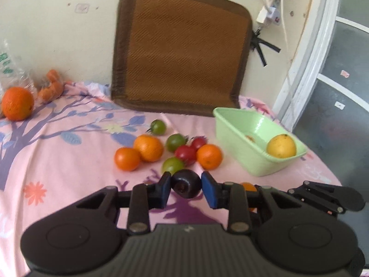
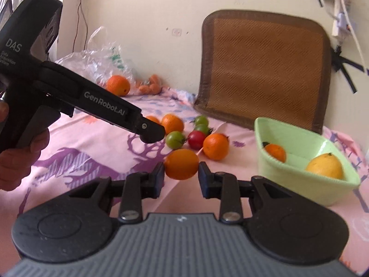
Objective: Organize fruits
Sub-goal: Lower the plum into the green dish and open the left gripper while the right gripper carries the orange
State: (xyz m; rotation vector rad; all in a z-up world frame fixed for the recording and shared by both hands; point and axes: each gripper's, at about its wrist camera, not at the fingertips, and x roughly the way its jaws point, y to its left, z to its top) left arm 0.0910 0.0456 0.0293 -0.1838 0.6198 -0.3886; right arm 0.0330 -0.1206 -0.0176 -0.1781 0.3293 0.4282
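My left gripper (image 1: 186, 185) is shut on a small dark purple round fruit (image 1: 186, 182), held just above the pink cloth. My right gripper (image 2: 181, 173) is shut on an orange fruit (image 2: 181, 164). Beyond both lies a cluster of oranges (image 1: 148, 147), red tomatoes (image 1: 185, 153) and green tomatoes (image 1: 175, 141). A pale green tub (image 1: 233, 113) stands to the right with a yellow fruit (image 1: 281, 149) inside. The right wrist view shows a small orange (image 2: 275, 152) in the tub (image 2: 288, 127) too. The left gripper's body (image 2: 151, 133) reaches in from the left, held by a hand (image 2: 13, 159).
A large orange (image 1: 17, 103), carrots (image 1: 52, 85) and a crumpled plastic bag (image 2: 103, 62) sit at the far left by the wall. A brown woven mat (image 1: 182, 46) leans on the wall behind the fruit. The cloth's edge drops off right of the tub.
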